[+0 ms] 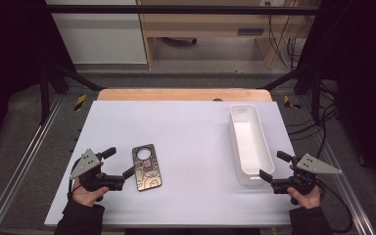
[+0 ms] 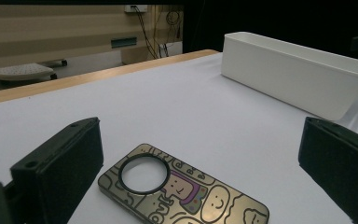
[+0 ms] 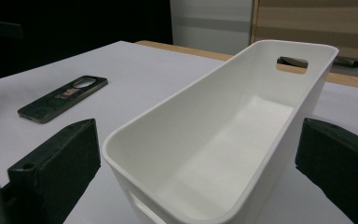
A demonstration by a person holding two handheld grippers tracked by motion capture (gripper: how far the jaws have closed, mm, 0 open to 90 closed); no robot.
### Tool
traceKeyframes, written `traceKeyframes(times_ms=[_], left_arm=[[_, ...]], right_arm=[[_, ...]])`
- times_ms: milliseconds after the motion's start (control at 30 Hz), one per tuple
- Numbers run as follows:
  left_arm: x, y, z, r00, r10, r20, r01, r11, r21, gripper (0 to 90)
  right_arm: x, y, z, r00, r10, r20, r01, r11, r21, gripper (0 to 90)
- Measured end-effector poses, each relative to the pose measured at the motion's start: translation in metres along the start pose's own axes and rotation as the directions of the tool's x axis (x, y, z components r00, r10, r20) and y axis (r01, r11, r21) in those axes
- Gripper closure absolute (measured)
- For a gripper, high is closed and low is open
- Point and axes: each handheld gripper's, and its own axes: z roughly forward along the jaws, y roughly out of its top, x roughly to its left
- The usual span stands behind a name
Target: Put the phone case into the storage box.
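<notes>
While both grippers are sitting wide open at the near edge of the table [image 1: 191,122], the phone case [image 1: 146,167] is lying flat between them, left of the white bin [image 1: 264,147].

Nearest the person, the left gripper [image 1: 120,162] is gaping with nothing held, its jaws flanking the case's near end without touching it; the right gripper [image 1: 275,166] is spreading equally wide and empty around the bin's near end. Farther back, the bin is stretching away toward the table's far edge.

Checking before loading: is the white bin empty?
Empty. The white bin stands upright, its bare floor and inner walls visible.
</notes>
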Motion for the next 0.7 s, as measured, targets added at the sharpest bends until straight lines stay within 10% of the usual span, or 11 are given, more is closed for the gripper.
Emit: traceKeyframes(times_ms=[700], left_arm=[[-0.007, 0.011, 0.007, 1.0000, -0.001, -0.009, 0.002, 0.9990, 0.044, 0.0]], right_arm=[[0.002, 0.001, 0.000, 0.9999, -0.013, 0.006, 0.013, 1.000, 0.011, 0.4]])
